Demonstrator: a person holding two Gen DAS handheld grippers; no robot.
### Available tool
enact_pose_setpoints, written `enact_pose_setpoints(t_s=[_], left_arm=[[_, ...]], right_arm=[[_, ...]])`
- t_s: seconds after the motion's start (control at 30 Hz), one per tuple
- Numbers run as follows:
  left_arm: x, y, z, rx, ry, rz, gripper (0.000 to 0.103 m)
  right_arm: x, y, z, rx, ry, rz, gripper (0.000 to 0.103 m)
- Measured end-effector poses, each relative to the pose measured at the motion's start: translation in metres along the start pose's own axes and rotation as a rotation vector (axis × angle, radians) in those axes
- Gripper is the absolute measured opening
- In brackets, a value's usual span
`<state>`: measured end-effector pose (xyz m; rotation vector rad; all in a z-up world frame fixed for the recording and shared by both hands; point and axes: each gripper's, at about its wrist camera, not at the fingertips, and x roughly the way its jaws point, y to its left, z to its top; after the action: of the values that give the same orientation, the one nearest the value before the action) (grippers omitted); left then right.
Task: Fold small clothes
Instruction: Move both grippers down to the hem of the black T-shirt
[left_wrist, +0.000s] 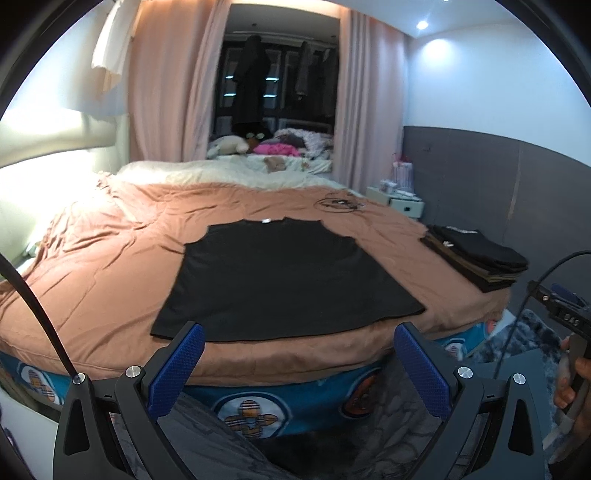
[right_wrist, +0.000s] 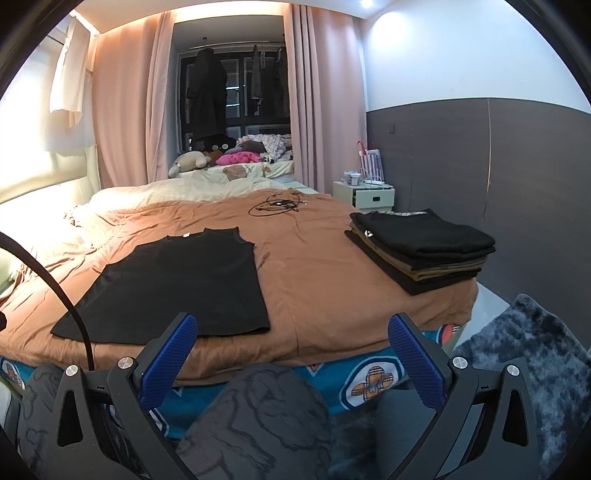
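Observation:
A black t-shirt lies flat on the brown bedspread, sleeves tucked in, collar toward the far side, hem near the bed's front edge. The right wrist view shows the same black t-shirt at the left. My left gripper hangs open just short of the hem, nothing between its blue pads. My right gripper is open too, held before the bed's front edge, to the right of the shirt. A stack of folded dark clothes sits on the bed's right corner.
A coil of black cable lies further back on the bedspread. A white nightstand stands by the grey wall panel. A grey shaggy rug covers the floor at right. A person's knee shows below the grippers. Plush toys and clothes pile up behind.

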<state>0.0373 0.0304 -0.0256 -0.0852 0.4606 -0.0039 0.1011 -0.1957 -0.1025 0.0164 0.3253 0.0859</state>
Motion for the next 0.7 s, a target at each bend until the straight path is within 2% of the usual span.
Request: enact_pose_setpoints(t_s=[0.07, 0.2, 0.33, 0.5, 0.63, 0.7], left_arm=[[0.011, 0.007, 0.002, -0.011, 0.008, 0.040, 0.103], [0.033, 0.024, 0.007, -0.022, 0.011, 0.067, 0.103], [0.061, 0.045, 0.012, -0.063, 0.040, 0.048, 0.103], [0.100, 0.080, 0.016, -0.123, 0.102, 0.083, 0.102], [0.127, 0.108, 0.015, -0.141, 0.154, 0.121, 0.093], [0.136, 0.121, 0.013, -0.153, 0.176, 0.142, 0.085]], right_arm=[[0.013, 0.002, 0.003, 0.004, 0.012, 0.012, 0.103], [0.040, 0.003, 0.007, 0.002, 0.046, 0.036, 0.103], [0.080, 0.002, 0.013, 0.016, 0.119, 0.083, 0.103], [0.124, -0.004, 0.022, 0.058, 0.182, 0.104, 0.102], [0.160, -0.014, 0.026, 0.106, 0.270, 0.135, 0.081], [0.174, -0.019, 0.028, 0.131, 0.314, 0.152, 0.076]])
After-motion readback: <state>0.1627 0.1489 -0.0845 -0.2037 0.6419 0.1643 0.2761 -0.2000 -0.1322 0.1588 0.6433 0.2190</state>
